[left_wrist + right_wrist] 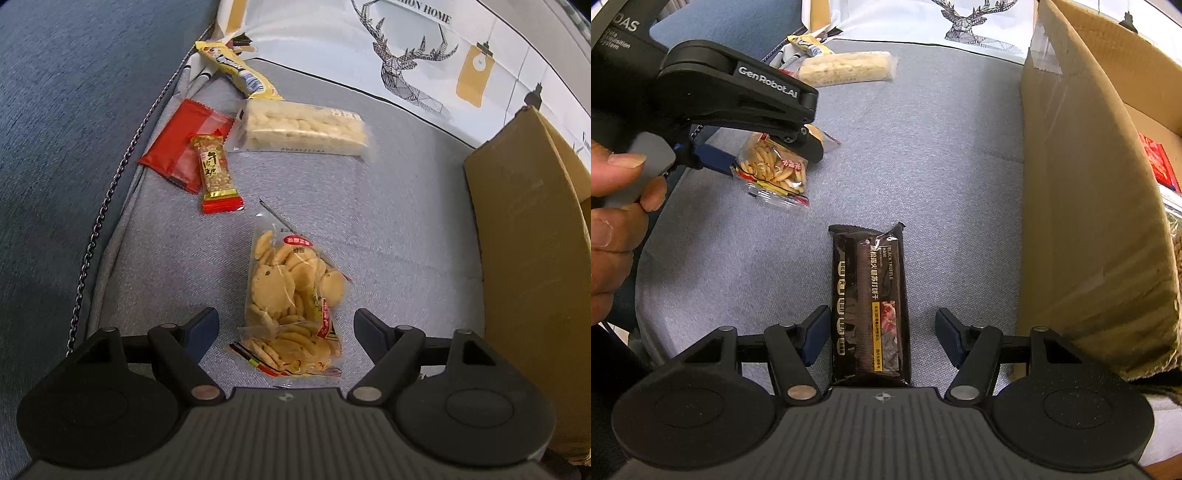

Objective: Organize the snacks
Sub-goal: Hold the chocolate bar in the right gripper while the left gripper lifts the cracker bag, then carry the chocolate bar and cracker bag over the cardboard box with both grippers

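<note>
We are at the pick-up step. Our left tongs [286, 328] are spread around the bag of round crackers [291, 295] at lower centre; our right tongs [881, 334] are spread around the dark cracker pack [870, 306]. Next we should pinch each and lift toward the cardboard box [1089, 184] at right.

Glossy dark foil cracker pack [870, 306] and clear crinkly biscuit bag [293, 295] lie on woven grey cloth (matt) [399, 206] beside rough cardboard box [1082, 206].

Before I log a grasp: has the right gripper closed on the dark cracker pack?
No. The right gripper is open, its fingers apart on either side of the dark cracker pack.
</note>
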{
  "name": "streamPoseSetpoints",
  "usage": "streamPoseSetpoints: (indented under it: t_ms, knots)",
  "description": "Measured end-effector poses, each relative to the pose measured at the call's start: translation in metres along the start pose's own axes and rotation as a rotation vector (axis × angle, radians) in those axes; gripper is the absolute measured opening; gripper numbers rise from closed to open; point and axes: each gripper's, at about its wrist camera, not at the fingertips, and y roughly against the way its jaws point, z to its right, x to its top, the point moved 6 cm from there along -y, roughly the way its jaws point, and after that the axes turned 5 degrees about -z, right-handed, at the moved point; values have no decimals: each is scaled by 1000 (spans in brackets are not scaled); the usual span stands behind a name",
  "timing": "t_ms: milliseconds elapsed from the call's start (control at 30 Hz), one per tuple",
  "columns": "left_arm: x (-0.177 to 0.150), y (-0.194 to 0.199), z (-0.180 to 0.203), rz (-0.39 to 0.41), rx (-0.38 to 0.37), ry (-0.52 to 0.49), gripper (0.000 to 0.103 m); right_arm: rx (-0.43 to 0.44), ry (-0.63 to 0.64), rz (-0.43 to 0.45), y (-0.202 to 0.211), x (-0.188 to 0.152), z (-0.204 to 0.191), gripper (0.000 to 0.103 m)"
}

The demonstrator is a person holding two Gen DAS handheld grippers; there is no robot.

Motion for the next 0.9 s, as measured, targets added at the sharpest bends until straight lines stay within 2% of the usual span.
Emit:
streamPoseSetpoints:
  t_ms: [133,233,433,633,900]
  knots:
    - [0,-1,4,3,12,-27,83,-8,13,1,0,0,-1,62]
    - [-1,-2,6,6,16,-41,83,-14,23,2,0,0,-2,58]
    - [-2,-3,8,8,22,-57,72,-32,37,12,2,0,-3,43]
    - [-2,-1,8,14,18,-65,61,-27,32,30,4,1,-2,41]
    - [3,13,7,70,-20,-39,58,12,-24,210,35,17,3,41]
